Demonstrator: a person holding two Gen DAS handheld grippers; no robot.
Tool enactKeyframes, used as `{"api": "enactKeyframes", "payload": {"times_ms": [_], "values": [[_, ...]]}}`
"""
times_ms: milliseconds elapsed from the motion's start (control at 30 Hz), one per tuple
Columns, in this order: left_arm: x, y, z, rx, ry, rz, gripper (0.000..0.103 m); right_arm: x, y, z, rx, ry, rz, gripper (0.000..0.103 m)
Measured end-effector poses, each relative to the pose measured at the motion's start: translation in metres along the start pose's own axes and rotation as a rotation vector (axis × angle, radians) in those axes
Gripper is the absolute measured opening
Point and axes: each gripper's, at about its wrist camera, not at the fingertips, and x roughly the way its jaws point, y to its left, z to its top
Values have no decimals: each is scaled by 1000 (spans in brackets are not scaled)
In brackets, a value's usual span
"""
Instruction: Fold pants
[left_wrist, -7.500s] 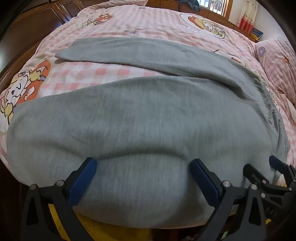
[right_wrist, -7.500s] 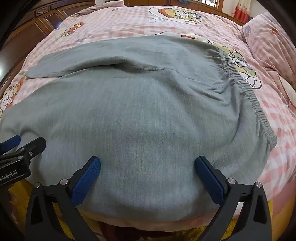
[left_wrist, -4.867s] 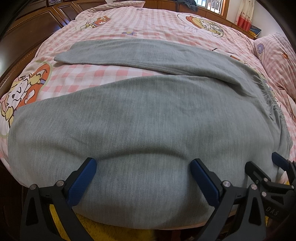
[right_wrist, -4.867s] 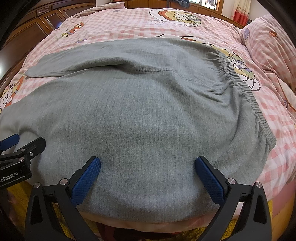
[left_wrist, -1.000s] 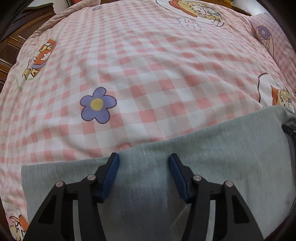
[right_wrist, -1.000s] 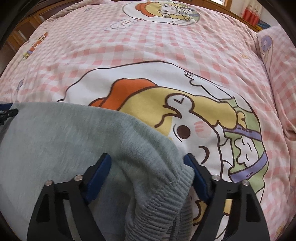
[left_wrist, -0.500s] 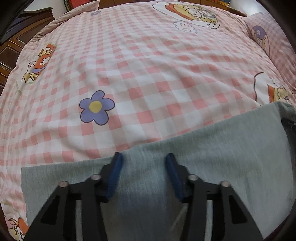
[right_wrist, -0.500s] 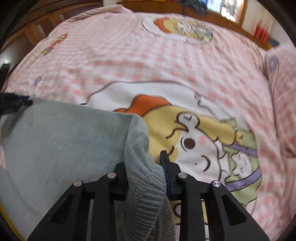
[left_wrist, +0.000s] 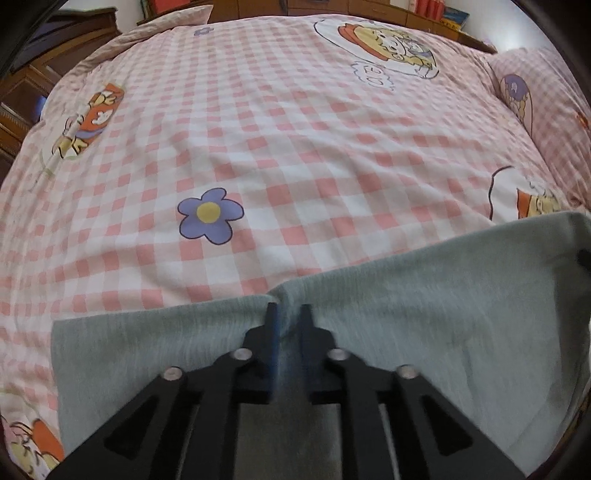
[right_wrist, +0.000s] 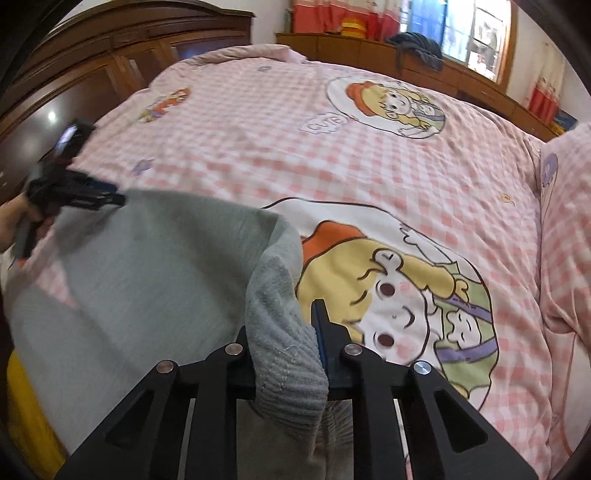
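Note:
The grey pants (left_wrist: 424, 306) lie across the near part of the bed. My left gripper (left_wrist: 288, 314) is shut on the far edge of a pant leg, pinching a small fold of cloth. My right gripper (right_wrist: 295, 317) is shut on the ribbed waistband (right_wrist: 288, 362) of the pants (right_wrist: 147, 266), which bunches up over its left finger and is lifted off the bed. The left gripper also shows in the right wrist view (right_wrist: 107, 199), at the far left edge of the cloth, held by a hand.
The pink checked bedcover (left_wrist: 295, 147) with cartoon prints spreads beyond the pants. A pillow (right_wrist: 569, 221) lies at the right. Dark wooden cabinets (right_wrist: 92, 74) stand at the left and behind the bed.
Both grippers have closed on the pants' far edge: the left on the leg, the right on the waistband. The right gripper has risen with the cloth.

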Motion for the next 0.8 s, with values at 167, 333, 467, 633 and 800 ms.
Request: {"api": "enactKeyframes", "payload": {"times_ms": [167,333,467,633,800], "values": [[7,-13,3,137,19,54,54,-8,6,-20,-22,39,67,19],[9,-33,9,337,-1,67,63,7,2,-30,11,87,66,19],[32,-45,10,491,61,40,65,17,-7,-34,80,99,68,19],[38,-31,17,382,113,-115,31,27,-22,-37,199,115,98,20],[23,-23,4,344,70,-183,6,16,-23,-35,216,95,98,20]]}}
